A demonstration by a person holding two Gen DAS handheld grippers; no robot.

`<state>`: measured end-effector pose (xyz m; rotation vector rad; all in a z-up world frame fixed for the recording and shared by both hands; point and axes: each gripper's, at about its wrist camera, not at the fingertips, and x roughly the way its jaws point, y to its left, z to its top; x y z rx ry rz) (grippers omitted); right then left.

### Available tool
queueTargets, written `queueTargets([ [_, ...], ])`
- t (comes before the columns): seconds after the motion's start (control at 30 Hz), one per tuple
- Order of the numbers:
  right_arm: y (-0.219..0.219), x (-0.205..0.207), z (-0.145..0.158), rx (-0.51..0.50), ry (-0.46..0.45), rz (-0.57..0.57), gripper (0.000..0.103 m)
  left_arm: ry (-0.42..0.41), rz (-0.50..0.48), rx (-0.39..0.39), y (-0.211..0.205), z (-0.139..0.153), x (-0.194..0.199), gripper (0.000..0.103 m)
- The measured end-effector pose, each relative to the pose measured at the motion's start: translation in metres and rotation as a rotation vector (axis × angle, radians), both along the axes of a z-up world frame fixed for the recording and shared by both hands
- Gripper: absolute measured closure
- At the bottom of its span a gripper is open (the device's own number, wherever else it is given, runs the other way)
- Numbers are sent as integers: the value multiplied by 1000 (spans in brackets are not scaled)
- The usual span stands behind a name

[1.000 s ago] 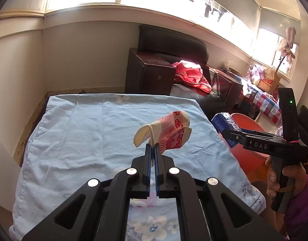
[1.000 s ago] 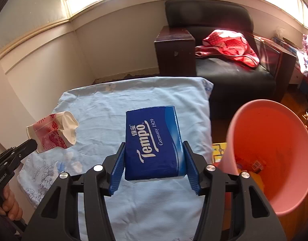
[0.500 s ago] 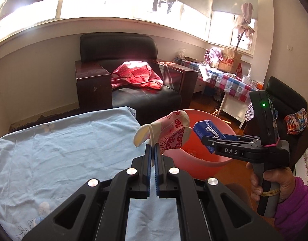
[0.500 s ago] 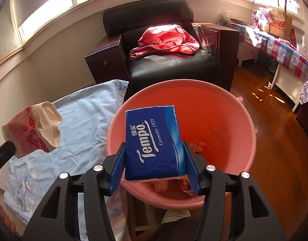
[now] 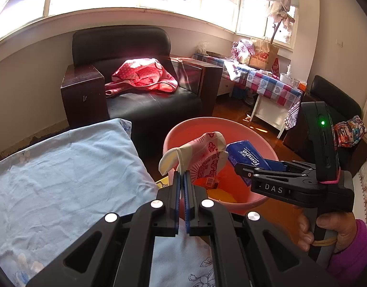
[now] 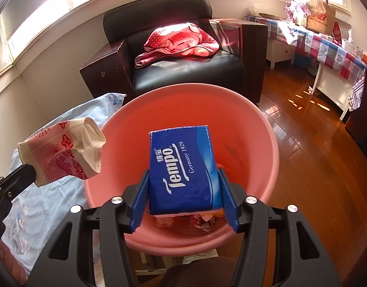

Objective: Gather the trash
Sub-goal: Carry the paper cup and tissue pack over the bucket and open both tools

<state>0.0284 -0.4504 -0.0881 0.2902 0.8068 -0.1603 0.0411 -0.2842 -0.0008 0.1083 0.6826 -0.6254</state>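
My left gripper (image 5: 182,175) is shut on the rim of a crushed pink paper cup (image 5: 200,155), which hangs over the near left edge of a pink bucket (image 5: 250,129). In the right wrist view that cup (image 6: 63,153) shows at the left beside the bucket's rim (image 6: 267,129). My right gripper (image 6: 184,191) is shut on a blue Tempo tissue pack (image 6: 183,167), held above the bucket's opening. From the left wrist view the tissue pack (image 5: 245,155) and the right gripper (image 5: 240,167) sit just right of the cup, held by a hand in a purple sleeve (image 5: 346,246).
Some wrappers (image 6: 202,220) lie in the bucket's bottom. A table with a light blue cloth (image 5: 63,179) lies to the left. A black armchair (image 5: 140,91) with a red cloth stands behind. A chequered table (image 5: 267,81) and wooden floor (image 6: 315,155) are at the right.
Both grippers swung right from over the blue cloth to the pink bucket, each still holding its item. The bucket now fills the middle of the right wrist view.
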Motion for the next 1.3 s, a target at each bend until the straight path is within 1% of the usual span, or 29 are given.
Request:
queueTargets([
  [0.13, -6, 3, -4, 38, 14, -11, 48, 7, -4, 16, -9, -6, 6, 101],
  [0.3, -6, 4, -4, 43, 13, -14, 47, 13, -5, 17, -13, -10, 12, 100],
  [0.33, -6, 4, -4, 46, 11, -15, 47, 12, -4, 18, -14, -10, 12, 99],
  [0.53, -8, 0, -2, 54, 9, -25, 47, -1, 0, 11, -12, -9, 10, 98],
  [0.6, -8, 0, -2, 55, 10, -28, 47, -4, 2, 8, -9, -7, 9, 94],
  [0.67, -8, -1, -2, 56, 10, -30, 47, -10, 12, 2, -6, -6, 8, 86],
  [0.83, -4, -6, 5, 37, -5, -29, 47, -15, 22, -11, 1, -1, 3, 81],
  [1.07, 1, -15, 17, 6, -26, -36, 47, -31, 29, -27, 11, 7, -9, 65],
  [1.3, 12, -29, 28, -16, -56, -30, 47, -30, 45, -50, 23, 13, -18, 60],
])
